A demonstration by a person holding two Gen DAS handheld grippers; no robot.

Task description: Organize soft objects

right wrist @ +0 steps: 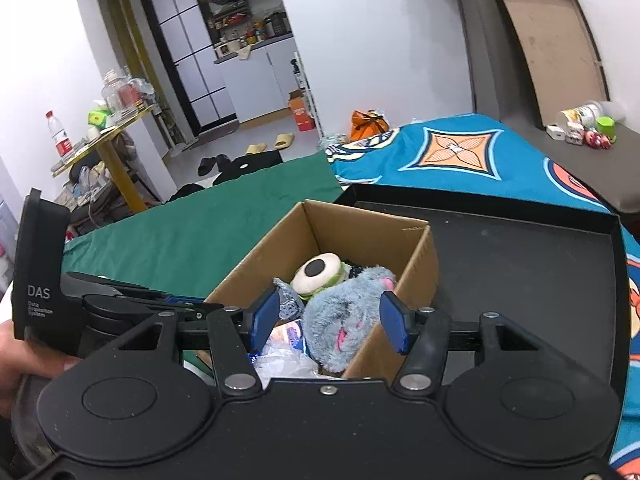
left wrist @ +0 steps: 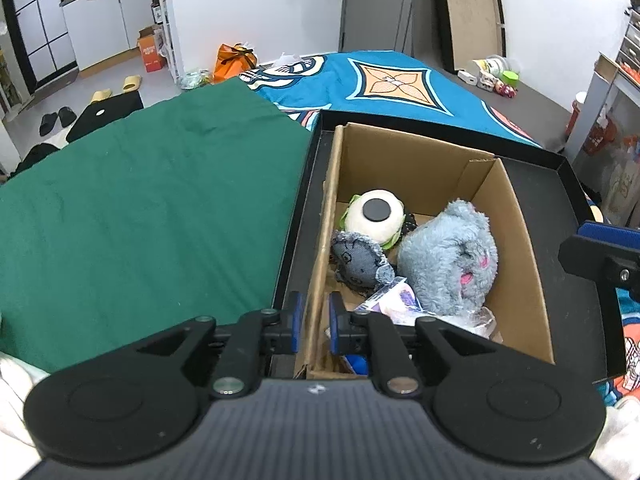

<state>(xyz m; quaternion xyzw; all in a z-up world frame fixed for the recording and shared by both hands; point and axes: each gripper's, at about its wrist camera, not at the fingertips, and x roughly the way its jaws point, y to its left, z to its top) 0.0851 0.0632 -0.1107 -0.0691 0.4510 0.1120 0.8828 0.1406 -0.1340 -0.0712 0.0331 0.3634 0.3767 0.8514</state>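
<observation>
1. The soft objects are lying together inside the cardboard box, and this box is sitting in the left part of a shallow black tray on the bed.

2. The biggest one is the grey plush toy; it is leaning against the right wall of the box. Beside it the denim toy and the round white toy with a black disc on it are resting, touching each other. Some crinkled plastic packets are lying at the near end.

3. The left gripper is pinching the left wall of the box; its blue pads are standing on both sides of the cardboard edge, nearly pressed together.

4. The right gripper is hanging just over the near end of the box with its fingers spread. The grey plush toy is appearing between the pads, but I am not seeing the pads pressing on it.

5. I am judging the plush toy as light and very squashy. It will be giving way under the pads, so the hold should be going across the thick middle of the body, not only on the fur, which could be slipping out.

6. The plastic packets are looking slippery and thin; they will be harder to catch than the toys.

7. The box wall is stiff enough for steadying, but it may be bending if it is pulled hard.
</observation>
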